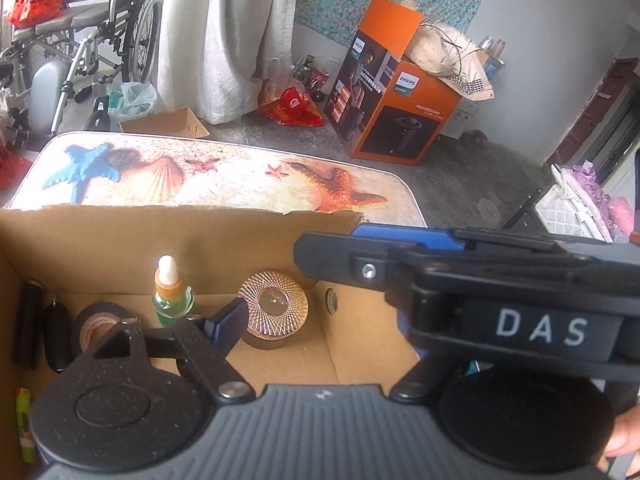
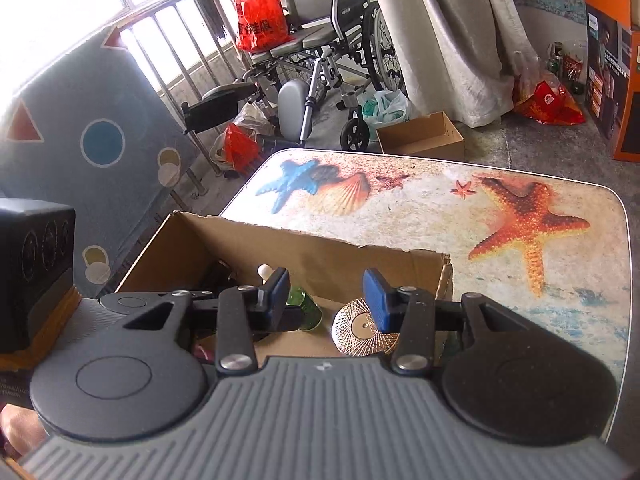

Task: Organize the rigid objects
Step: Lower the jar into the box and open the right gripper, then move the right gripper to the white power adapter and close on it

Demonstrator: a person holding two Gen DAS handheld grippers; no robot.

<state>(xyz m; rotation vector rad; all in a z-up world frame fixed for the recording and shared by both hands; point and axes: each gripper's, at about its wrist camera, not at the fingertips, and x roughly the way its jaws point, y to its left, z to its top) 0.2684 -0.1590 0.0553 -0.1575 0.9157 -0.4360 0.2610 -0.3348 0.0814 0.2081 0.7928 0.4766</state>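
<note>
**Both grippers over the open cardboard box**

An open brown cardboard box [image 1: 248, 236] stands on a table with a printed starfish-and-shell top [image 2: 440, 208]. Inside it, along the far wall, stand a small green glass dropper bottle with a white bulb [image 1: 173, 295] and, just to its right, a round jar with a gold, ray-patterned lid [image 1: 273, 305]. Left of the bottle lies a roll of black tape [image 1: 96, 326], and further left two dark, oblong objects [image 1: 58, 336] rest against the box's side wall; what they are cannot be told. A green and yellow item [image 1: 23, 420] lies at the near left corner.

The left gripper [image 1: 320, 312] hangs over the box. Only its left blue-padded finger [image 1: 226, 326] shows, near the gold lid; its right finger is hidden behind the other gripper's body marked "DAS" [image 1: 540, 328]. Its jaws stand wide apart, with nothing seen held.

The right gripper [image 2: 326, 300] points down into the box, its jaws part-open and empty. Through the gap, the green bottle shows beside the left pad and the gold lid beside the right pad, neither gripped.
</note>
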